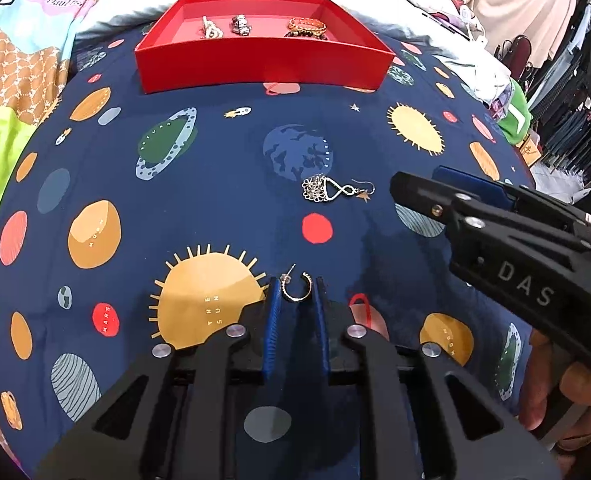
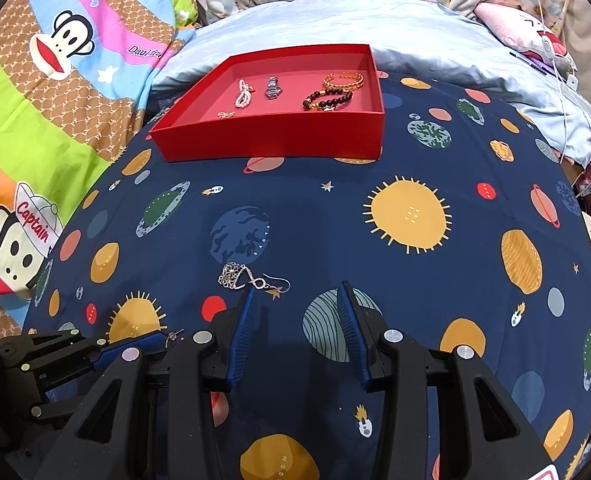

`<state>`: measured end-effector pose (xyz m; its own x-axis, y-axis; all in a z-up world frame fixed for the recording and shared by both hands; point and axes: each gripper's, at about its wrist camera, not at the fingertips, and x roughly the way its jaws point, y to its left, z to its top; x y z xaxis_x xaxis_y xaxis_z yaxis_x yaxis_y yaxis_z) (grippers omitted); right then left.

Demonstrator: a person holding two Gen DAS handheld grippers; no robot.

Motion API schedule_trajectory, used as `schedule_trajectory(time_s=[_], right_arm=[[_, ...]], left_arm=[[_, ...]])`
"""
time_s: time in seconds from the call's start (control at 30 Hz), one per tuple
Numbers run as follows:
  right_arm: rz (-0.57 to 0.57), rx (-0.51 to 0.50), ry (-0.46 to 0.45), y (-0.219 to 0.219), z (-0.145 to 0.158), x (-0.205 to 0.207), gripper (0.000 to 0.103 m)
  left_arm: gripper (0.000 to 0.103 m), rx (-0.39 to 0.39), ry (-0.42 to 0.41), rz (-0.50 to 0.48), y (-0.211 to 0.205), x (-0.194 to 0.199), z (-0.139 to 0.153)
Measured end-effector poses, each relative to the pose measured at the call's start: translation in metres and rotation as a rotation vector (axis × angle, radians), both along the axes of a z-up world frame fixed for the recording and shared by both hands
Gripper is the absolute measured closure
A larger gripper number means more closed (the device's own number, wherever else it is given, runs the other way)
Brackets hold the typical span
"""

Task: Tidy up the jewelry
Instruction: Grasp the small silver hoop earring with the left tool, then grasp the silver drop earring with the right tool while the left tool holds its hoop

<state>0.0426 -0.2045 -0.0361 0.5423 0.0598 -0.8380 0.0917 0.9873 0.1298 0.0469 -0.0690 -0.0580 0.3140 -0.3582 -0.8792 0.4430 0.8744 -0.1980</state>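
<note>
A small hoop earring (image 1: 295, 289) lies on the navy planet-print cloth between the blue pads of my left gripper (image 1: 296, 286), which stands narrowly open around it. A silver dangle earring (image 1: 335, 189) lies further out; it also shows in the right wrist view (image 2: 251, 276). My right gripper (image 2: 297, 290) is open and empty, its left fingertip just right of the dangle earring. The red tray (image 1: 255, 65) at the back holds a pearl piece (image 2: 243, 94), a silver ring (image 2: 273, 88), a gold bangle (image 2: 343, 80) and a dark bead bracelet (image 2: 329, 102).
The cloth (image 2: 375, 264) covers a rounded bed surface. A monkey-print quilt (image 2: 55, 80) lies to the left, pale blue bedding (image 2: 335, 20) behind the tray, and clutter with cables at the right edge (image 2: 567, 60).
</note>
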Motion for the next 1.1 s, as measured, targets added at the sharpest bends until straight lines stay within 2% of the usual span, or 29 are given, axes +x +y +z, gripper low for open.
schedule_trajectory(time_s=[0.33,0.77,0.93,1.1], right_arm=[[0.024,0.0,0.011,0.005,-0.006,0.011,0.062],[0.063,0.049,0.05,0.007,-0.023,0.025,0.062],[0.095,0.04,0.053,0.013,-0.025,0.022,0.068],[0.119,0.046,0.062,0.017,-0.025,0.012,0.069]], left_arm=[[0.088,0.012,-0.009,0.05,0.015,0.009,0.006],[0.088,0.022,-0.022,0.08,0.023,0.018,0.009],[0.088,0.023,-0.016,0.085,0.025,0.019,0.007],[0.088,0.022,-0.01,0.086,0.027,0.02,0.005]])
